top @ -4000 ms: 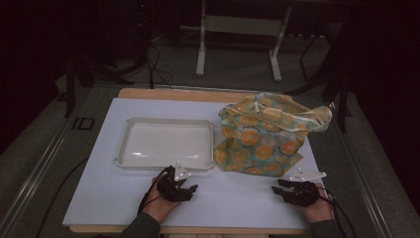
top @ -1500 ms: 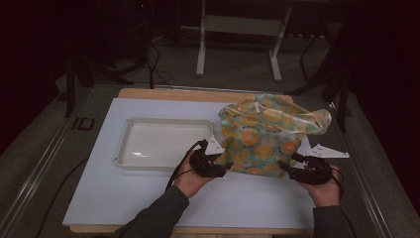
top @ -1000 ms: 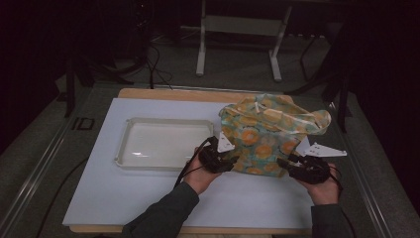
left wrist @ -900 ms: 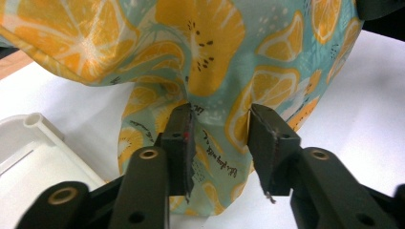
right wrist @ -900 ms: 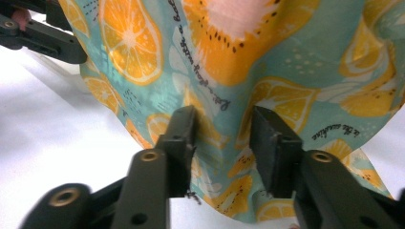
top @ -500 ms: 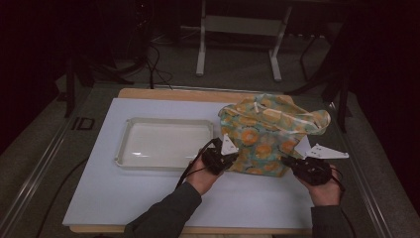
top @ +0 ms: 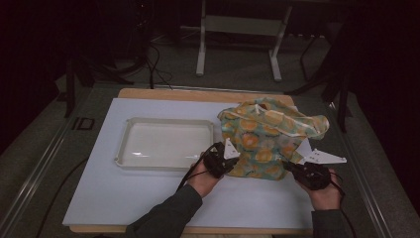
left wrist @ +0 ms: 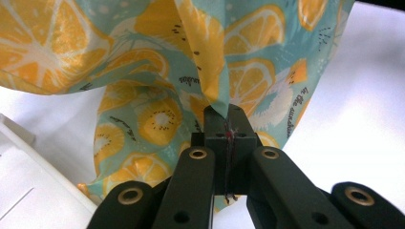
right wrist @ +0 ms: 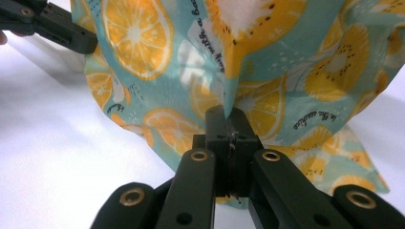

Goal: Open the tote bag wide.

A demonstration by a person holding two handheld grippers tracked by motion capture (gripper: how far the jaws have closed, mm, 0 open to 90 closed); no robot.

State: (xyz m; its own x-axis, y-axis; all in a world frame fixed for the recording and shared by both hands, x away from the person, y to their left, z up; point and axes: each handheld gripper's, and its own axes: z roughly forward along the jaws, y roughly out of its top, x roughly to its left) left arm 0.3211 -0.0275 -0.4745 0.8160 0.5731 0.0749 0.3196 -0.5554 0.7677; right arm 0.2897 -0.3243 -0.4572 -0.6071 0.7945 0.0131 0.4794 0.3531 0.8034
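Note:
A teal cloth bag (top: 267,134) printed with orange and lemon slices lies crumpled on the right half of the table. My left gripper (top: 229,161) is at its near left edge, jaws together and pinching a fold of the fabric (left wrist: 217,90). My right gripper (top: 292,169) is at the near right edge. Its jaws have just been closing and now clamp another fold of the bag (right wrist: 229,71). In the right gripper view the left gripper (right wrist: 52,26) shows at the top left, against the bag's edge.
An empty clear plastic tray (top: 166,120) sits left of the bag, close to my left hand. A white board (top: 138,198) covers the wooden table. Beyond the far edge stand a desk frame (top: 200,44) and cables on the floor.
Both hands came forward from the table's near edge to the bag's near side. Over the last second they have hardly moved, and the bag lies as before.

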